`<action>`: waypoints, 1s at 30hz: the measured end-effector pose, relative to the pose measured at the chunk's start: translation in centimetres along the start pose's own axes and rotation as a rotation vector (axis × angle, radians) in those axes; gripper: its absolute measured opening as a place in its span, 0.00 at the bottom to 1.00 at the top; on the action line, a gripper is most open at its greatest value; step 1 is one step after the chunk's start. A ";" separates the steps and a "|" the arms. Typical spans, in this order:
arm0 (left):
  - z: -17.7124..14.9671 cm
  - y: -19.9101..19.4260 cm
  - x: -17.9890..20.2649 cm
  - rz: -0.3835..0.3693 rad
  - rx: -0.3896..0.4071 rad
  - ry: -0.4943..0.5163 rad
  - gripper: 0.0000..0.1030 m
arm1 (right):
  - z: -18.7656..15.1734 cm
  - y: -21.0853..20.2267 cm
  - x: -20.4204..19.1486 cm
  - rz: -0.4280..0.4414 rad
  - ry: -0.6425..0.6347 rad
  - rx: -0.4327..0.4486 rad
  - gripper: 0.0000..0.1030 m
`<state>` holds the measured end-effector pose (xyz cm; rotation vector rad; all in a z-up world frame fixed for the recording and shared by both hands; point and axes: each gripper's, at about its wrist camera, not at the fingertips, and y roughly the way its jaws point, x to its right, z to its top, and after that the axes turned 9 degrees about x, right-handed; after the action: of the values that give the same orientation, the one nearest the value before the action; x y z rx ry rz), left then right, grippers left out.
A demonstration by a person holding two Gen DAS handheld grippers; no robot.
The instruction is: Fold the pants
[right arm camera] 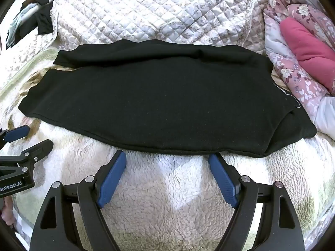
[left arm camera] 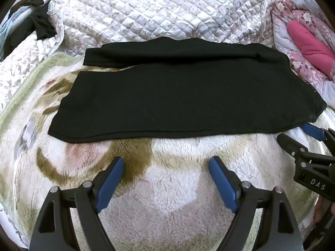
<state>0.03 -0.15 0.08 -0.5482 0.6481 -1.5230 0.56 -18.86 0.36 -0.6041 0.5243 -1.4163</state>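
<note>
black pants (right arm camera: 159, 102) mid-frame: soft, limp, light | take the near hem corners | left gripper (left arm camera: 166, 170), right gripper (right arm camera: 167, 167): both spread, empty

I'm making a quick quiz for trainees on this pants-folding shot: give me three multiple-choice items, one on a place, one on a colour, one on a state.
1. Where do the pants lie?
A. On the fleece blanket
B. Over a chair
C. In a basket

2. What colour are the pants?
A. Pink
B. Black
C. Green

3. How does the right claw stand?
A. Shut on the pants
B. Shut on nothing
C. Open, holding nothing

Answers: 1 A, the blanket shows all along their near edge; 2 B, the cloth is black throughout; 3 C, its blue pads stand wide apart, short of the hem.
</note>
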 end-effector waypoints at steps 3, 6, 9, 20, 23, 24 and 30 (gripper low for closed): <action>0.0 0.0 0.0 0.000 0.001 0.000 0.83 | 0.0 0.0 0.0 0.000 -0.001 -0.001 0.79; 0.0 0.0 0.0 0.000 0.001 0.001 0.83 | 0.0 0.0 0.0 0.000 -0.001 -0.001 0.79; 0.0 0.0 0.0 -0.001 0.001 0.002 0.83 | 0.0 0.0 0.0 0.000 -0.001 -0.001 0.79; 0.0 0.0 0.0 0.000 0.003 0.003 0.83 | 0.0 0.0 0.0 0.000 -0.001 0.000 0.79; 0.0 0.0 0.0 -0.001 0.004 0.003 0.83 | 0.0 0.0 0.0 -0.001 -0.002 0.001 0.79; 0.0 0.0 0.0 -0.001 0.004 0.003 0.83 | 0.0 0.0 0.0 -0.001 -0.002 0.001 0.79; 0.0 0.0 0.0 -0.001 0.004 0.003 0.83 | 0.0 -0.1 0.0 -0.001 -0.002 0.002 0.79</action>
<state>0.02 -0.11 0.10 -0.5431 0.6471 -1.5256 0.48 -18.86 0.38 -0.6042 0.5215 -1.4167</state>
